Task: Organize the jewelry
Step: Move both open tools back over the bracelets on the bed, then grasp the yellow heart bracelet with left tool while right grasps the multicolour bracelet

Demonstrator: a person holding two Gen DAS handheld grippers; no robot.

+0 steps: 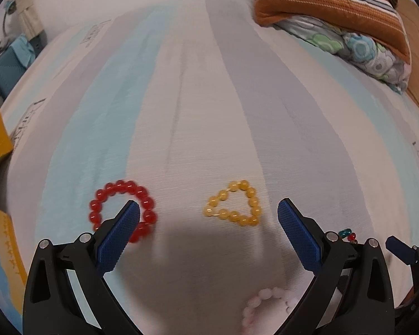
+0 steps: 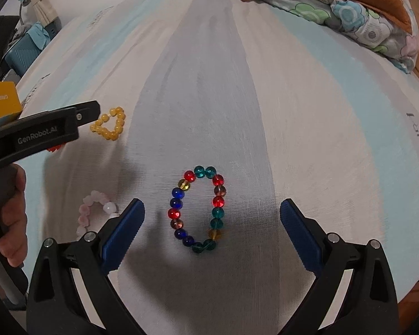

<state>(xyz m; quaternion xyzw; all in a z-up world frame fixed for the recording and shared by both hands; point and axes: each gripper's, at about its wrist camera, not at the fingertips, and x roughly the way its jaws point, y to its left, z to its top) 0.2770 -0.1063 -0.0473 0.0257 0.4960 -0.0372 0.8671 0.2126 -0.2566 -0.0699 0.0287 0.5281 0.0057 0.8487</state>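
**Four bead bracelets on a striped bed, both claws wide open**

The left gripper [image 1: 208,212] has its jaws spread wide and holds nothing. In its own view, the yellow bracelet [image 1: 234,203] lies on the sheet [image 1: 198,111] between the two blue pads, bent into a rough triangle. The red bracelet [image 1: 123,209] lies to the left of it; the left pad [image 1: 120,240] partly covers this ring. The pink bracelet [image 1: 265,304] is blurred, low in the frame, close under the gripper.

The right gripper [image 2: 212,212] is also wide open and empty. The multicolor bracelet [image 2: 199,209] lies between its fingers as a long oval, touching neither pad. In this view the pink bracelet [image 2: 93,213] is just beside the left pad [image 2: 124,233], and the yellow one [image 2: 110,124] is farther away, near the tip of the left gripper [image 2: 93,111], which a hand [image 2: 12,217] holds.

Folded blankets [image 2: 335,2] lie at the far right corner of the bed. A yellow box [image 2: 4,102] stands at the left edge.
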